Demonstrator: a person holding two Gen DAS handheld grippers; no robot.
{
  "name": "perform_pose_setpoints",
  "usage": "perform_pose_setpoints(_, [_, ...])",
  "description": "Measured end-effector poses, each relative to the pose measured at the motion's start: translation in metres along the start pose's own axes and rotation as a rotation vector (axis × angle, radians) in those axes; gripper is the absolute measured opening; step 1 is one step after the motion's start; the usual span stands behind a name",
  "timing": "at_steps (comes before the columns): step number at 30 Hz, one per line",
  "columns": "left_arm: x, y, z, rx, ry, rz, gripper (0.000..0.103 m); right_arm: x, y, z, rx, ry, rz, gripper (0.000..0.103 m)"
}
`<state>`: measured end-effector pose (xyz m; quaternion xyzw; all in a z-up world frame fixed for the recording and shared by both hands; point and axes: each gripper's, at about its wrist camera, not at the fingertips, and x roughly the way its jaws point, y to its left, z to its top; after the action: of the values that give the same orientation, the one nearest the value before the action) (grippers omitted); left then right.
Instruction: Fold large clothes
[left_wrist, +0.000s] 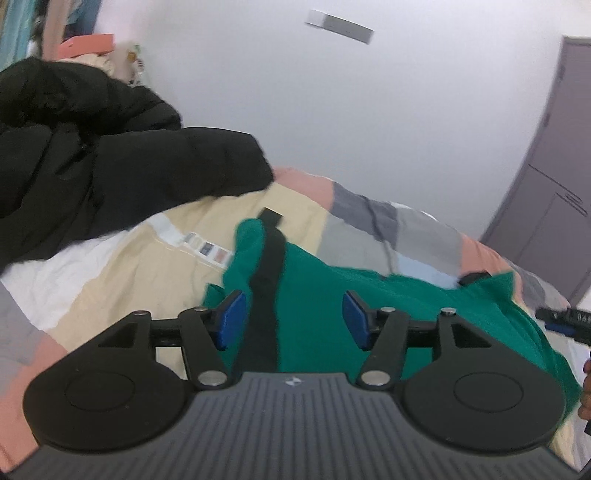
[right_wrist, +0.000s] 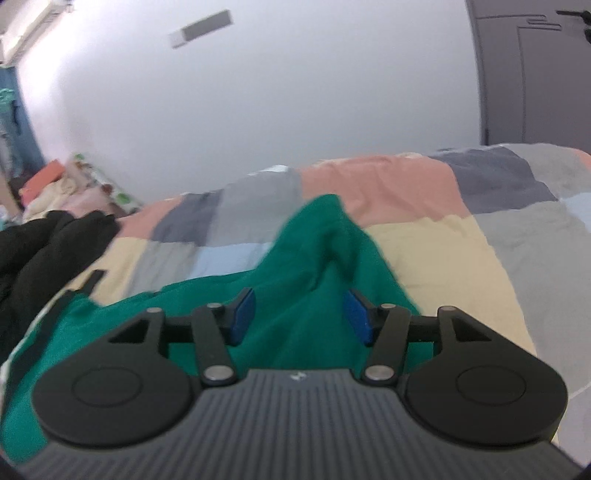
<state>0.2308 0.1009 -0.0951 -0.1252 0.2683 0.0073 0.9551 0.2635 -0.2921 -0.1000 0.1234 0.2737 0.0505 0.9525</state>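
Observation:
A green garment (left_wrist: 325, 295) with a black strap (left_wrist: 266, 280) lies rumpled on a patchwork bedspread (left_wrist: 155, 273). My left gripper (left_wrist: 294, 319) is open just above it, with the black strap between the blue pads. The same green garment (right_wrist: 303, 266) shows in the right wrist view, bunched into a raised peak. My right gripper (right_wrist: 299, 317) is open over it and holds nothing. The right gripper also shows at the right edge of the left wrist view (left_wrist: 565, 319).
A bulky black jacket (left_wrist: 92, 162) lies piled on the bed to the left, also seen in the right wrist view (right_wrist: 40, 258). A white wall (left_wrist: 369, 110) and a grey wardrobe door (left_wrist: 546, 184) stand behind the bed. Folded clothes (right_wrist: 55, 181) sit at the far left.

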Motion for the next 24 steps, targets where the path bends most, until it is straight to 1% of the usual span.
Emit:
perform_pose_setpoints(3, [-0.013, -0.020, -0.005, 0.050, 0.004, -0.029, 0.064, -0.021, 0.018, -0.007, -0.015, 0.003, 0.060, 0.057])
perform_pose_setpoints(5, [-0.019, -0.033, -0.009, 0.070, 0.016, -0.061, 0.064, -0.033, 0.032, -0.012, -0.030, 0.009, 0.097, 0.057])
perform_pose_setpoints(7, [-0.023, -0.044, -0.014, 0.089, 0.019, -0.073, 0.064, -0.044, 0.047, -0.020, -0.051, 0.014, 0.147, 0.056])
perform_pose_setpoints(10, [-0.024, -0.057, -0.022, 0.112, 0.035, -0.099, 0.064, -0.053, 0.065, -0.035, -0.085, 0.045, 0.188, 0.056])
perform_pose_setpoints(13, [-0.024, -0.069, -0.030, 0.135, 0.047, -0.117, 0.064, -0.056, 0.076, -0.047, -0.114, 0.070, 0.200, 0.056])
perform_pose_setpoints(16, [-0.018, -0.077, -0.039, 0.160, 0.060, -0.124, 0.064, -0.058, 0.082, -0.054, -0.138, 0.070, 0.195, 0.055])
perform_pose_setpoints(19, [-0.005, -0.082, -0.050, 0.181, 0.095, -0.124, 0.064, -0.052, 0.084, -0.060, -0.150, 0.074, 0.196, 0.055])
perform_pose_setpoints(24, [0.012, -0.078, -0.065, 0.179, 0.134, -0.125, 0.064, -0.038, 0.087, -0.074, -0.182, 0.106, 0.201, 0.055])
